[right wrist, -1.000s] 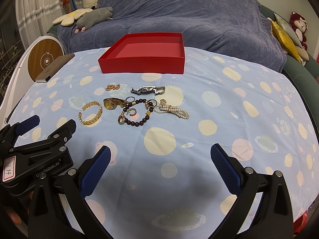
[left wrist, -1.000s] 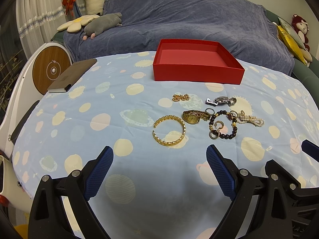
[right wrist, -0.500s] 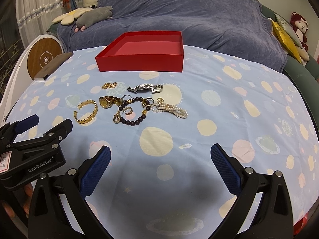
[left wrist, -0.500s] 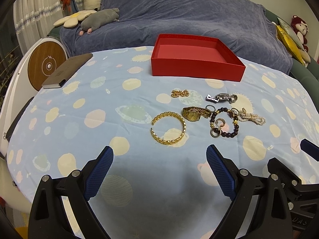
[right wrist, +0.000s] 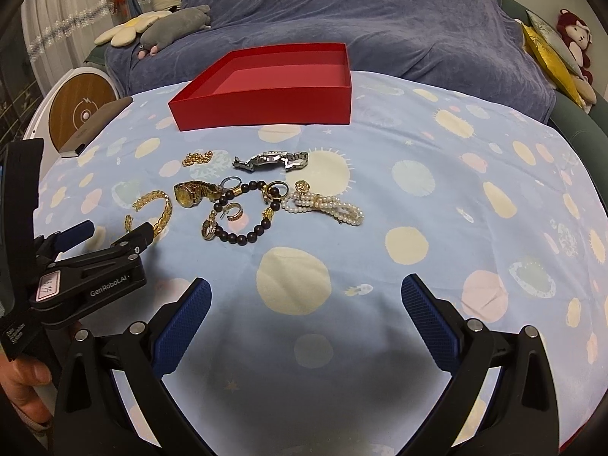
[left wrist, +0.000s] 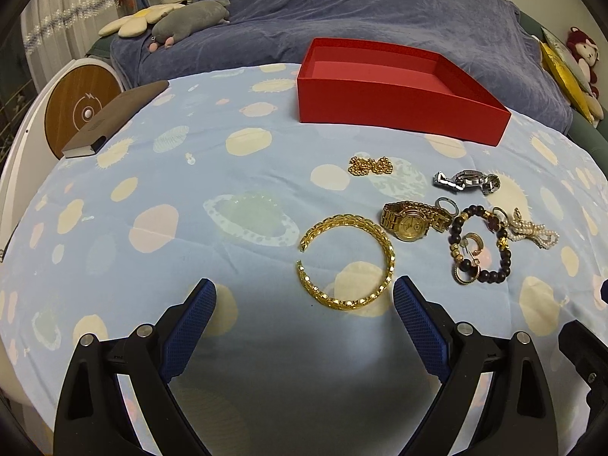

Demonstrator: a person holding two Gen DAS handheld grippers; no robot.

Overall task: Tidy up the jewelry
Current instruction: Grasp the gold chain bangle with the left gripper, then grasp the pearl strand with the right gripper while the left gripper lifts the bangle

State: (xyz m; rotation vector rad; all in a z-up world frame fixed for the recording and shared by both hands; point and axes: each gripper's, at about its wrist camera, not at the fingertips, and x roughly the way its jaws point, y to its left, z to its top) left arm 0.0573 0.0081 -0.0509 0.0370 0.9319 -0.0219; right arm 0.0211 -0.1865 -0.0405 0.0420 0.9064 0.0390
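Observation:
An empty red box [left wrist: 402,87] stands at the far side of the table; it also shows in the right wrist view [right wrist: 266,89]. Jewelry lies in front of it: a gold cuff bangle [left wrist: 347,262], a gold watch [left wrist: 412,222], a dark bead bracelet [left wrist: 480,245], a silver watch [left wrist: 467,181], gold earrings [left wrist: 370,166] and a pearl strand [right wrist: 326,207]. My left gripper [left wrist: 304,304] is open, its jaws just short of the bangle [right wrist: 152,211]. My right gripper [right wrist: 306,304] is open and empty, well short of the jewelry.
A brown notebook [left wrist: 114,119] lies at the table's far left edge. A white round device [left wrist: 81,108] stands beside the table. A blue-covered sofa [left wrist: 380,11] with plush toys is behind. The tablecloth [right wrist: 456,190] is light blue with spots.
My left gripper has moved forward and lower toward the gold bangle, which now lies just ahead of its jaws. My right gripper has crept forward a little. Both stay open.

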